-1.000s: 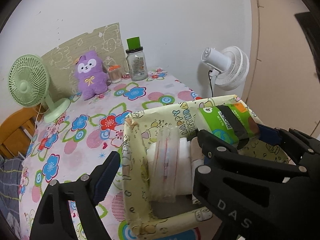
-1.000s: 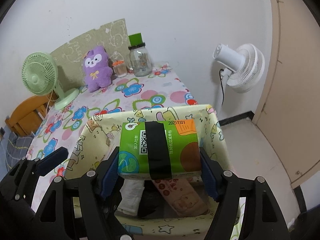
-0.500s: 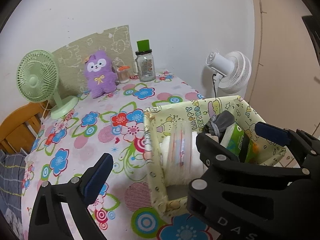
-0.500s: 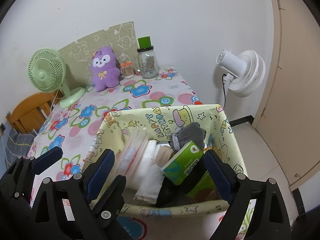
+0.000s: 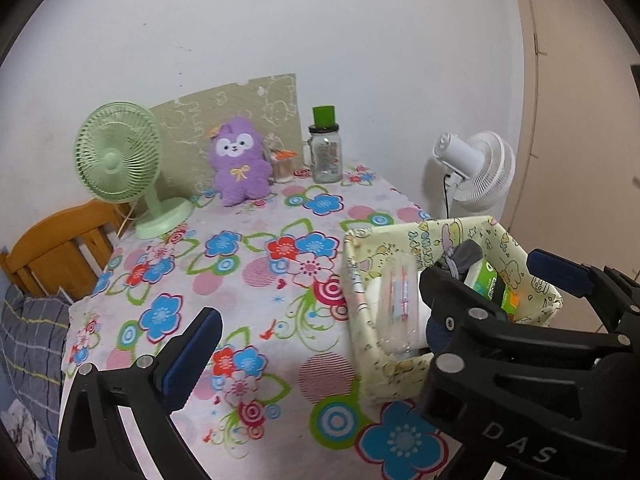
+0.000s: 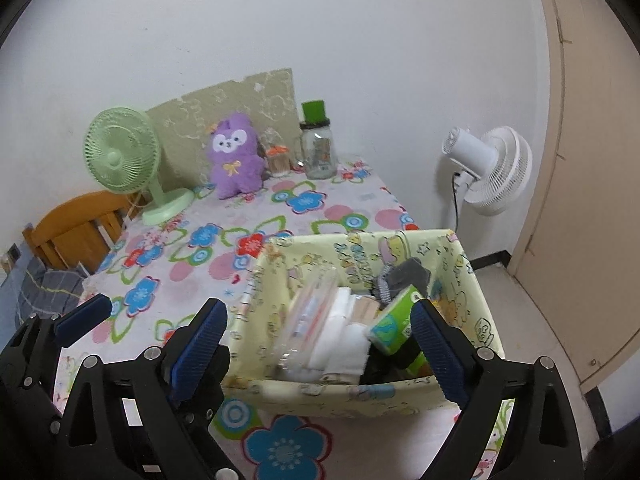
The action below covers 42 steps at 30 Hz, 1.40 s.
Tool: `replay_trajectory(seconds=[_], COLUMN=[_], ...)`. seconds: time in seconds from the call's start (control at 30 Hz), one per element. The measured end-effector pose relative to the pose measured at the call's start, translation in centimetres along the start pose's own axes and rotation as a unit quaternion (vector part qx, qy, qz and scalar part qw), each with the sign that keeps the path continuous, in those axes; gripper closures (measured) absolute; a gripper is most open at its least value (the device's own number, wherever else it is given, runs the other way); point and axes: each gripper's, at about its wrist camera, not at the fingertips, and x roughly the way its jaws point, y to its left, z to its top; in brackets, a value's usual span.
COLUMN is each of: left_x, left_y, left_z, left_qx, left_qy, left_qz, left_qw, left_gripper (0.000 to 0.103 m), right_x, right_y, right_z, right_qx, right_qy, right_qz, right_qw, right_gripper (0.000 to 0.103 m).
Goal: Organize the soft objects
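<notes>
A yellow cartoon-print box [image 6: 476, 288] [image 5: 362, 332] stands at the table's near right corner. In it lie a green tissue pack [image 6: 394, 322] [image 5: 486, 282], a clear plastic pack [image 6: 308, 316] [image 5: 394, 300], white folded cloth [image 6: 344, 336] and a grey sock [image 6: 404, 274]. My right gripper [image 6: 320, 344] is open and empty, raised in front of the box. My left gripper [image 5: 316, 344] is open and empty, above the tablecloth left of the box. A purple plush toy [image 6: 232, 160] [image 5: 240, 164] sits at the table's far side.
A green desk fan [image 5: 120, 160], a small jar with an orange lid [image 5: 282, 164] and a glass jar with a green lid [image 5: 326, 148] stand along the far wall. A white floor fan [image 6: 488, 168] is off the table to the right. A wooden chair [image 5: 52, 248] is left.
My right gripper opened and let the green tissue pack drop into the box. Both grippers have since pulled back and away from the box.
</notes>
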Motion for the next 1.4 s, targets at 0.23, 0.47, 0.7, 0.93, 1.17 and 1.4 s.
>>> replay_trajectory(seconds=[0.23,0.47,0.7,0.93,1.17,1.4], left_x=[-2.7,-5.6,-8.2,-10.7,-11.8,-12.1], left_y=[2.4,4.7,6.6,8.6,9.9,10.3], left_z=[-0.5,-1.2,-2.2,-2.9,-3.4,-3.7], left_qx=[-0.026,-0.04,-0.055,-0.076,-0.094,-0.099], left_qy=[-0.021,-0.046,-0.065,-0.088,-0.097,-0.098], left_qz=[0.012,0.032,0.05,0.062,0.07,0.073], left_qw=[0.9994,0.9977,0.9952,0.9913,0.9883,0.9876], left_gripper=[0.0,0.0,0.0,0.0,0.0,0.0], right_x=[-2.9,-5.3,-7.6,-9.4,-10.8,-11.2], right_y=[2.0,3.7,5.3,5.8,6.2,6.2], right_z=[0.0,-0.3,-1.0,-0.9,-1.2,-1.5], right_qx=[-0.016,-0.027,-0.042,-0.039,-0.044,-0.042], right_qy=[-0.029,-0.053,-0.075,-0.096,-0.111,-0.113], right_qz=[0.003,0.003,0.007,0.011,0.013,0.014], right_qw=[0.999,0.998,0.996,0.995,0.993,0.993], right_gripper=[0.007,0.006,0.004,0.002,0.001,0.001])
